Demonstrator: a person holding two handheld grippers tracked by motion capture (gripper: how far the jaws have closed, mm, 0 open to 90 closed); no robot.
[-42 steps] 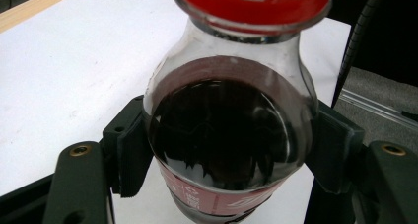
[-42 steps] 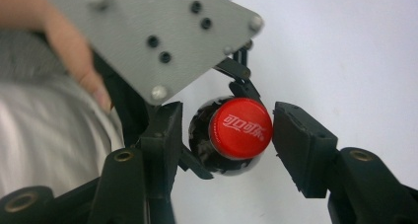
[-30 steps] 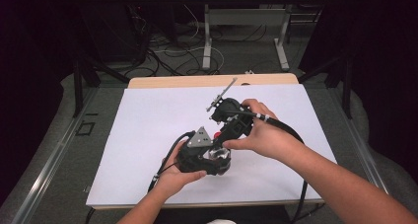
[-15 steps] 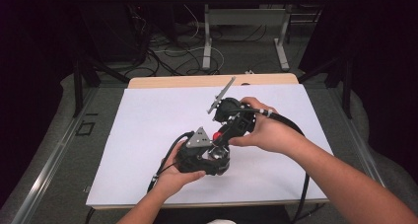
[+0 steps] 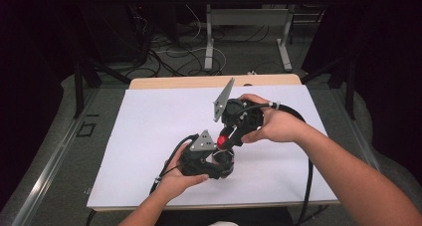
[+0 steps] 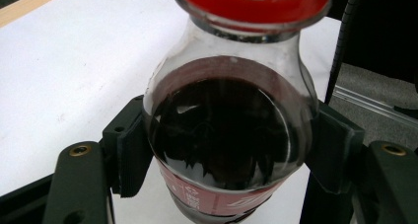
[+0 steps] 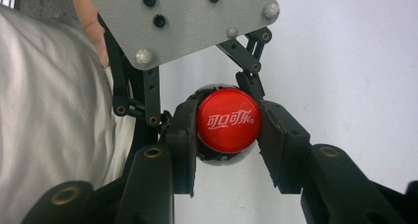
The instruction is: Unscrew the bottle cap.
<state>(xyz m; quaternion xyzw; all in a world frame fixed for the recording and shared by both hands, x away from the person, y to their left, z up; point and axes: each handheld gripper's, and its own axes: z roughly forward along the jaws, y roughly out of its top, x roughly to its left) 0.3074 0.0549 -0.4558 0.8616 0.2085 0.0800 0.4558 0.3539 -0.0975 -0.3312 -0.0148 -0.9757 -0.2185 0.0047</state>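
Observation:
A small cola bottle (image 6: 226,135) with dark liquid and a red cap (image 7: 227,124) stands on the white table sheet (image 5: 149,131). My left gripper (image 5: 219,159) is shut on the bottle's body, one jaw pressed against each side in the left gripper view. From above, my right gripper (image 5: 225,139) points down and is shut on the red cap (image 5: 222,140), its jaws touching the cap left and right in the right gripper view. The left gripper's grey plate (image 7: 182,17) lies just beyond the cap there.
The white sheet covers a wooden table (image 5: 214,80). Black cables (image 5: 306,186) trail off the front edge from both grippers. Beyond the table stand desk legs (image 5: 209,42) and floor cables. Open sheet lies to the left and far right.
The right gripper has tipped more upright over the bottle, its grey plate rising. The left gripper and bottle have stayed in place.

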